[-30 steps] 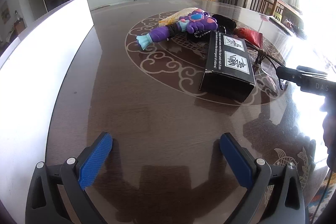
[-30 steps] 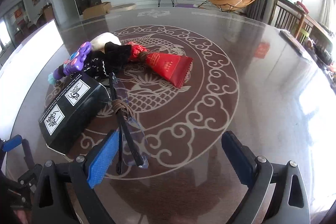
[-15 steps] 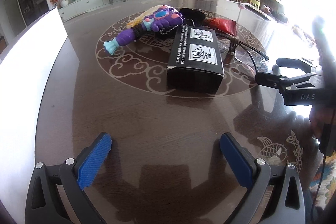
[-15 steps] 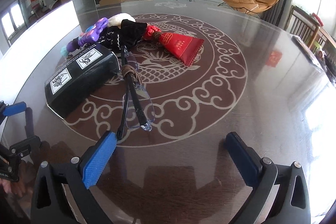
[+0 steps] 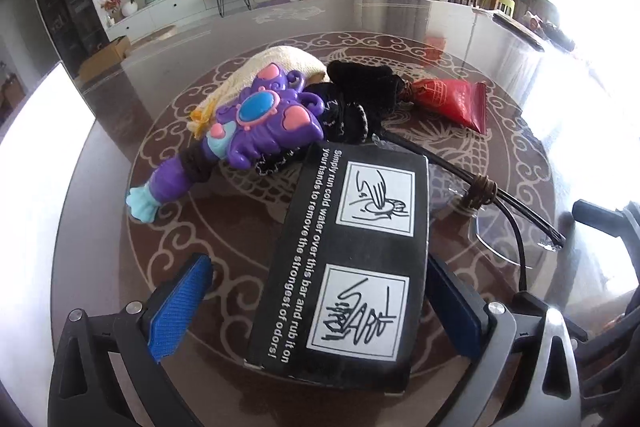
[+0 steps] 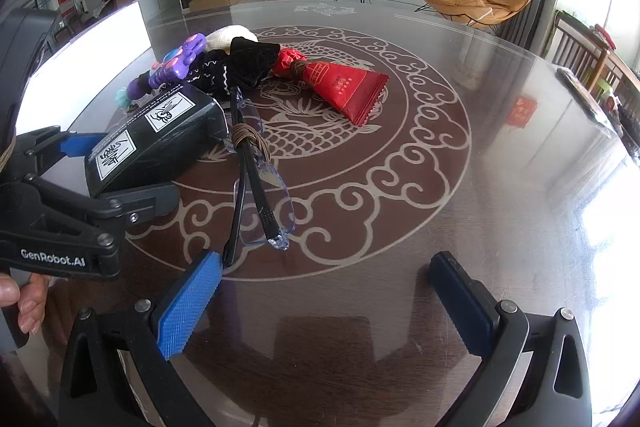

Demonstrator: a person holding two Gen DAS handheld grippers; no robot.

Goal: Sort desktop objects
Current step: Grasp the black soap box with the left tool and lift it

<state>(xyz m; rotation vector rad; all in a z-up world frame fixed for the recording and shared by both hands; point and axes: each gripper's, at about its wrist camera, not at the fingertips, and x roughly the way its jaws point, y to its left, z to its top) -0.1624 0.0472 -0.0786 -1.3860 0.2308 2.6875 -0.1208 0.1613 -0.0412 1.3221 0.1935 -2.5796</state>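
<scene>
Presently the left gripper [image 5: 316,301] is straddling the black box [image 5: 340,267], jaws apart; the right gripper [image 6: 324,301] is hovering spread over bare table [image 6: 500,155] toward its near edge.

the left gripper [image 5: 316,301] is moving in across the table toward the black box [image 5: 344,267], which was well ahead a second ago and is now sitting between its open jaws. in the right wrist view it is now reaching the box [image 6: 154,143]. the right gripper [image 6: 324,301] is finishing to open slightly wider.
</scene>
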